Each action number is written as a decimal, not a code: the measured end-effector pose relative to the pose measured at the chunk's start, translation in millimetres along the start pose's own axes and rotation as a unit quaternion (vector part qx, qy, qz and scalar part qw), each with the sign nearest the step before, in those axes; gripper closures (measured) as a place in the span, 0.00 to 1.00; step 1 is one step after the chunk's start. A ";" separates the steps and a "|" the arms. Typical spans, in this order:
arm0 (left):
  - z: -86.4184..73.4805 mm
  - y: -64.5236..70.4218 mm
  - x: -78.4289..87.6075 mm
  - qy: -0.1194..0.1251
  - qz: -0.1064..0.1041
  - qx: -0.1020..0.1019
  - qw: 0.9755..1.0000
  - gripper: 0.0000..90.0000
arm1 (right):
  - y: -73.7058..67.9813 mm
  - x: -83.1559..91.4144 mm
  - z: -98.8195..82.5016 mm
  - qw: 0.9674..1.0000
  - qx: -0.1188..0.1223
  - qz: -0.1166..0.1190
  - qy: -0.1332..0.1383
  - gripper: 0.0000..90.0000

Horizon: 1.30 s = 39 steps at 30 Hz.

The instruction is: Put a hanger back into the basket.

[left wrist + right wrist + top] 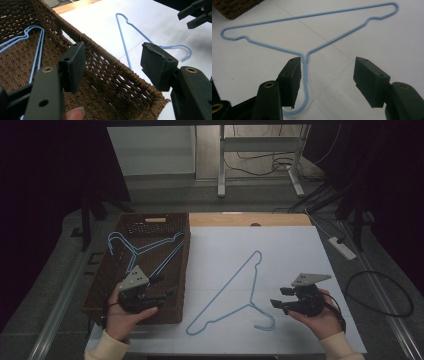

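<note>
A light blue wire hanger lies flat on the white sheet, its hook toward the front edge. In the right gripper view the hanger spreads out ahead, its neck passing beside the left jaw. My right gripper hovers open just right of the hook, holding nothing. Two more blue hangers lie inside the brown wicker basket. My left gripper is open over the basket's front right corner, its jaws straddling the basket rim in the left gripper view, empty.
The white sheet covers most of the wooden table. A white power strip and black cables lie on the floor to the right. A desk frame stands behind the table.
</note>
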State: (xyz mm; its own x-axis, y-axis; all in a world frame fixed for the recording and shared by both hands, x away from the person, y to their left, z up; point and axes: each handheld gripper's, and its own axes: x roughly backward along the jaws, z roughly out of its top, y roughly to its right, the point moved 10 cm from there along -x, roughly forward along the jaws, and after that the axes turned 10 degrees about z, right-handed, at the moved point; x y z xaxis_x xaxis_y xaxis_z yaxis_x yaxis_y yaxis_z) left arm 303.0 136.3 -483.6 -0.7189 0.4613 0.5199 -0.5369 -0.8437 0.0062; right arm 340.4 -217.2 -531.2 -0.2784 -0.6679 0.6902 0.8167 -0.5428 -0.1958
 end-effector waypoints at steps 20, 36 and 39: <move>-3.5 5.1 4.2 0.000 0.001 -0.002 1.000 0.41 | -17.9 -40.8 -19.3 0.975 -0.001 0.011 -0.221 0.56; -0.7 17.3 -0.4 -0.003 -0.005 -0.009 1.000 0.41 | -18.6 -54.0 -35.7 0.945 0.035 -0.001 -0.325 0.96; 0.5 20.6 0.5 -0.003 -0.006 -0.014 1.000 0.41 | -20.6 -53.6 -34.9 0.943 0.033 0.004 -0.331 0.97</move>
State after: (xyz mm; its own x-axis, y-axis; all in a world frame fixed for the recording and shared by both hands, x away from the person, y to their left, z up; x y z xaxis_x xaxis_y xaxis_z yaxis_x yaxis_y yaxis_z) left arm 291.8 119.0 -482.8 -0.7099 0.4697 0.5248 -0.5573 -0.8303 -0.0106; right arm 320.8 -188.0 -588.5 0.0870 -0.1961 0.9767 0.8529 -0.4919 -0.1747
